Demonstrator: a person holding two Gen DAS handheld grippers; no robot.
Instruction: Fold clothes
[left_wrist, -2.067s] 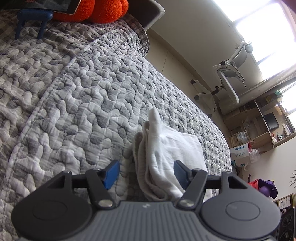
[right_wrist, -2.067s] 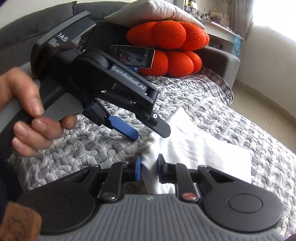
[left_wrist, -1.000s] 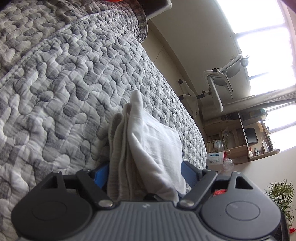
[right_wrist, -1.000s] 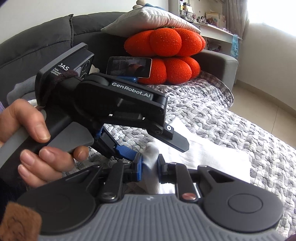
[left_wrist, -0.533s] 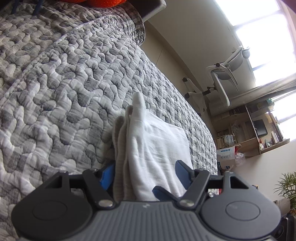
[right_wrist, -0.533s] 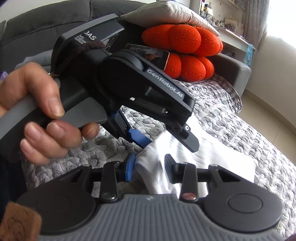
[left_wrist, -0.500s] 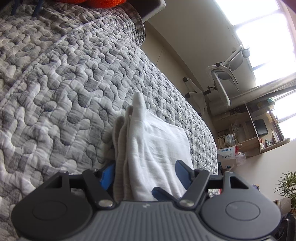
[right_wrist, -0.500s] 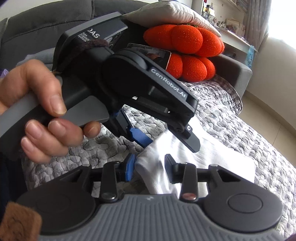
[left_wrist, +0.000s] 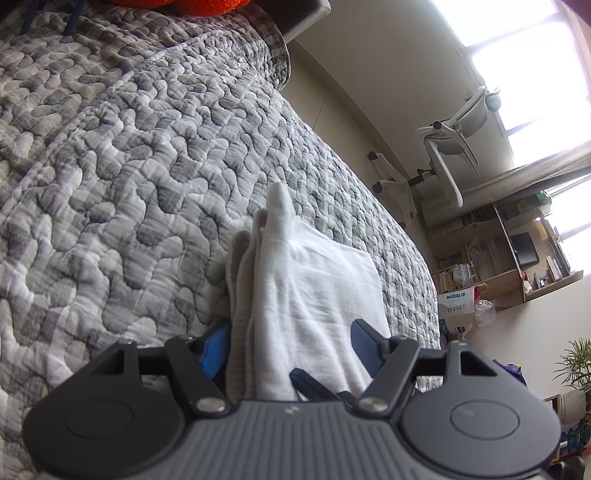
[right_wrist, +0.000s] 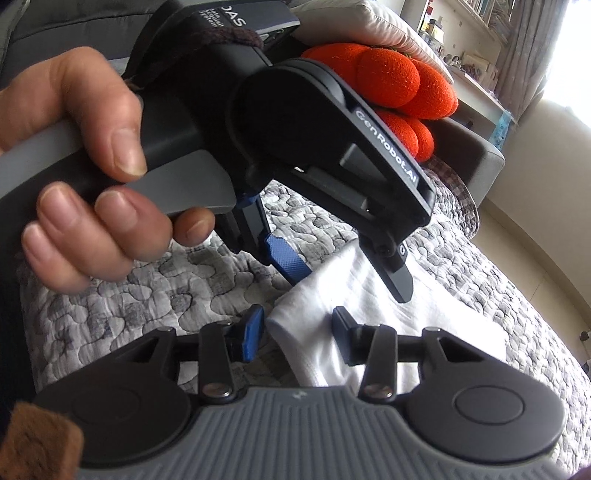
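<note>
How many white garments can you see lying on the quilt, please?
1: a single folded white garment lies on the grey quilt, its near corner between the fingers of the right gripper. Layers beneath may hide more.

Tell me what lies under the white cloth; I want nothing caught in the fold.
The white cloth lies on the grey quilted cover, which shows all around it. Along its edge, greyish layers of fabric are stacked beneath. Anything under its middle is hidden.

White folded garment (left_wrist: 317, 280), bunched edge raised, on quilt (left_wrist: 129, 166)
</note>
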